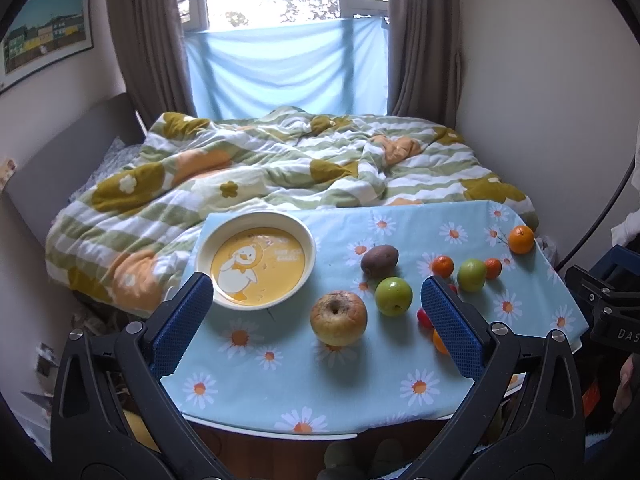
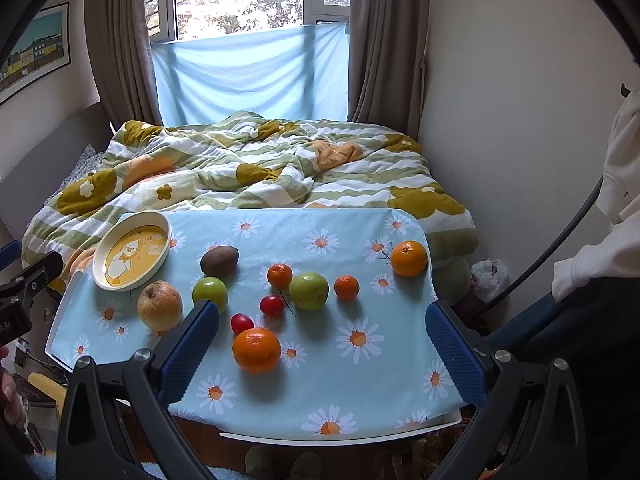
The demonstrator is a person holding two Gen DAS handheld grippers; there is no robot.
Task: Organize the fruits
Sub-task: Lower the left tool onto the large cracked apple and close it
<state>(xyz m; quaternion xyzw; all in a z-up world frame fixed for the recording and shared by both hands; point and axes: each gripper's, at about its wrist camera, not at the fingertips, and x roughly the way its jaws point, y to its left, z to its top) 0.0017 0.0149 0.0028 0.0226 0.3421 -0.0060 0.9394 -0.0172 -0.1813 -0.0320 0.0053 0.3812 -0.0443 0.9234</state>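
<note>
- Left wrist view: left gripper (image 1: 316, 312), blue pads spread and empty, is hovering before a wrinkled yellow-brown apple (image 1: 338, 317) lying near the round cream duck-print plate (image 1: 256, 260). Probably soft; grip its sides gently.
- Right pad is hiding small red fruits.
- Right wrist view: right gripper (image 2: 322, 330) is gaping, empty, over a large smooth orange (image 2: 256, 350): firm, liable to roll.

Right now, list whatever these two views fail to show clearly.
- Left wrist view: the big orange and red cherry tomatoes are mostly hidden behind the left gripper finger.
- Both views: yellow duck plate lettering is too small.
- Table legs: cut off by the daisy-print blue tablecloth.
</note>
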